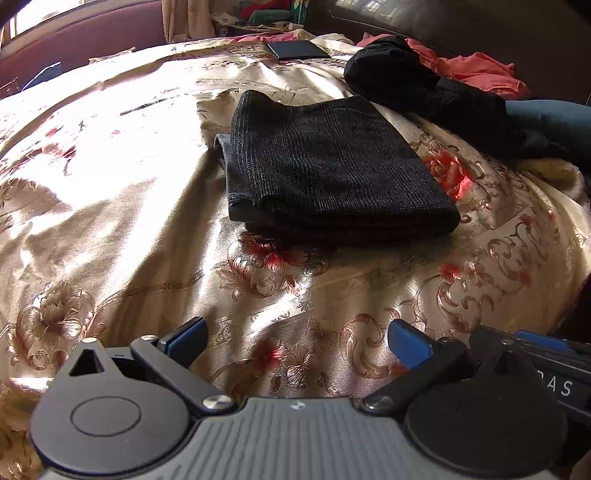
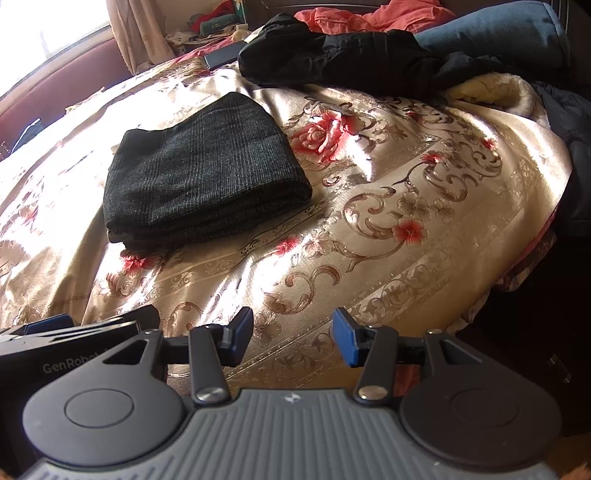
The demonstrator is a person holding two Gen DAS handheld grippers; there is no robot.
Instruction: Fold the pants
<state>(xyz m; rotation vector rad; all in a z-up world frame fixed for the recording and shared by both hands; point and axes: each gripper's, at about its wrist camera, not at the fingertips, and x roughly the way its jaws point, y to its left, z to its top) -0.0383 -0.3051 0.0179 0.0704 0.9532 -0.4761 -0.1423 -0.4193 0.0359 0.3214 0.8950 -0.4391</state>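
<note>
While sun glares across the bed [image 1: 110, 221], folded pants [image 1: 332, 166] lie flat mid-cover, well ahead of both grippers. Dark clothes pile [image 2: 351, 62] sits beyond. Left gripper [image 1: 297, 339] fingers apart, nothing between; right gripper [image 2: 291, 341] fingers apart, empty, just beside the left.

A bedroom in a home: a bed under a shiny gold floral bedspread [image 1: 147, 229], loose clothes heaped [image 2: 369, 62] at its far edge, curtains [image 2: 136, 33] by a bright window, a padded maroon wall [image 1: 92, 40] behind
</note>
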